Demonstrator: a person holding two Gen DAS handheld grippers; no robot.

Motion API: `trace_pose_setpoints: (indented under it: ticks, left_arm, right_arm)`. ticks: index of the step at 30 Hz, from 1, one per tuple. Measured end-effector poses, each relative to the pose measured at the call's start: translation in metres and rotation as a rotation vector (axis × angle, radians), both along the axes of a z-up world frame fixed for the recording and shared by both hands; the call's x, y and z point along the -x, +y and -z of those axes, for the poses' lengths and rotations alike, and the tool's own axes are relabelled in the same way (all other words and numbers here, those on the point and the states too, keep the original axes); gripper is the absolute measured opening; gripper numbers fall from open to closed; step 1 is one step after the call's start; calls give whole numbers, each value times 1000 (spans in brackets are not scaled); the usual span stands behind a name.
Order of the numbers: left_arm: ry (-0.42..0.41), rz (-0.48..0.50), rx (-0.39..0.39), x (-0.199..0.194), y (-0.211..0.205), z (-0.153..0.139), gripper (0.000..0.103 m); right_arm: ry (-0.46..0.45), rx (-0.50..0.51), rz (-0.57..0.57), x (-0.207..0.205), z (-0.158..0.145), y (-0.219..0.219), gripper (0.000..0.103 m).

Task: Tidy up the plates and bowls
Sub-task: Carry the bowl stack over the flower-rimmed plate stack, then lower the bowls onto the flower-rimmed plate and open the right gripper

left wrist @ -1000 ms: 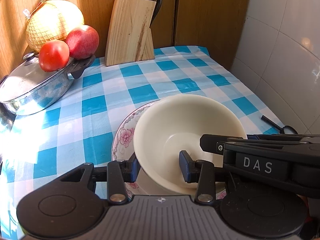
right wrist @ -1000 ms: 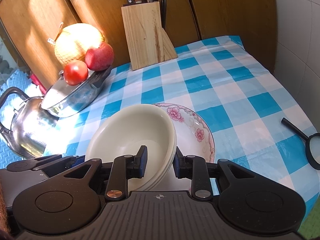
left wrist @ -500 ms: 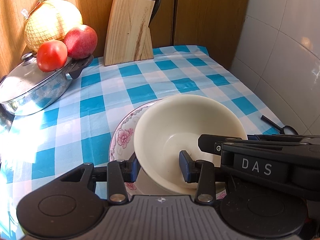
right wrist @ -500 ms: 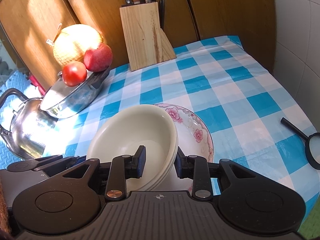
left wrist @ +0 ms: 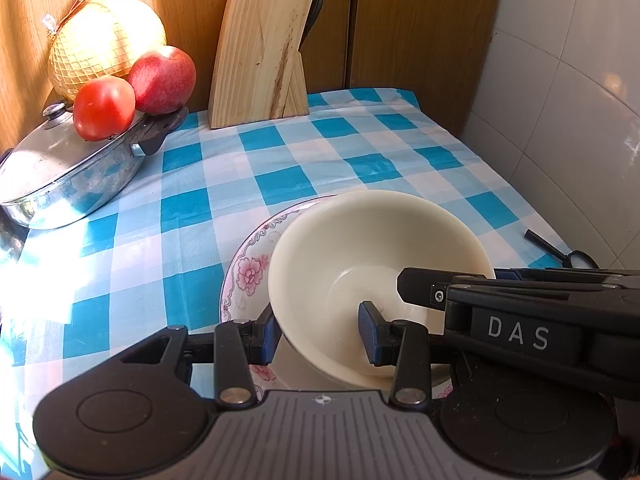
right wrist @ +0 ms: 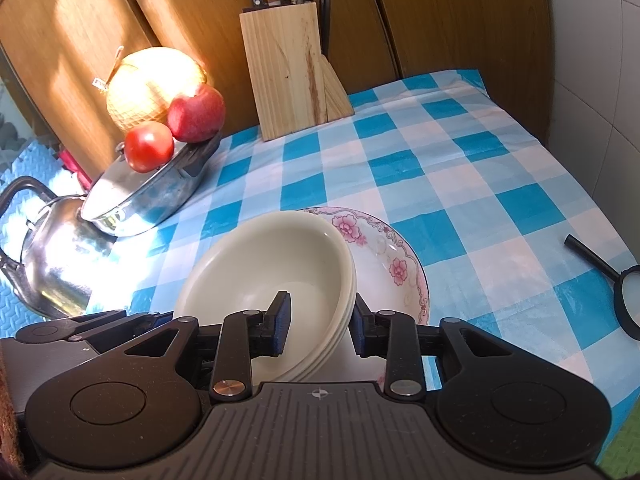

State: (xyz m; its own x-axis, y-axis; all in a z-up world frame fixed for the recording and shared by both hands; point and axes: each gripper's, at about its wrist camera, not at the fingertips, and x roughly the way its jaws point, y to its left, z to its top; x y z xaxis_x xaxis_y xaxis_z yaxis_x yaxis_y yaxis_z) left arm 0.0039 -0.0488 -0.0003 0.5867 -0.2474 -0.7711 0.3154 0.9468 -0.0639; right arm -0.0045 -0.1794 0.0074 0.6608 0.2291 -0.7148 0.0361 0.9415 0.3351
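**Both grippers straddling the bowls on the plate**

I am working around the flowered plate [right wrist: 400,264], which is lying on the desk [right wrist: 460,168]. The cream bowls [right wrist: 272,272], nested together, are sitting tilted on it. My left gripper [left wrist: 320,338] and right gripper [right wrist: 318,326] are each spread around the rim from opposite sides, pads apart and clamping nothing, probably so I can steady the stack from both sides before squeezing.

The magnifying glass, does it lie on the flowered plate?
No, the magnifying glass lies on the checked cloth, apart from the plate.
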Motion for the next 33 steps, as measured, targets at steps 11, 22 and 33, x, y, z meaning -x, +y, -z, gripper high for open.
trace_pose_setpoints:
  ticks: [11, 22, 33]
  left_arm:
    - [2, 0, -11, -2, 0, 1, 33]
    - [-19, -10, -14, 2, 4, -2, 33]
    - [-42, -27, -9, 10, 11, -8, 35]
  right_arm:
    - [2, -2, 6, -2, 1, -2, 40]
    - [-23, 13, 40, 1, -2, -10, 43]
    - [-76, 17, 58, 18, -10, -15, 46]
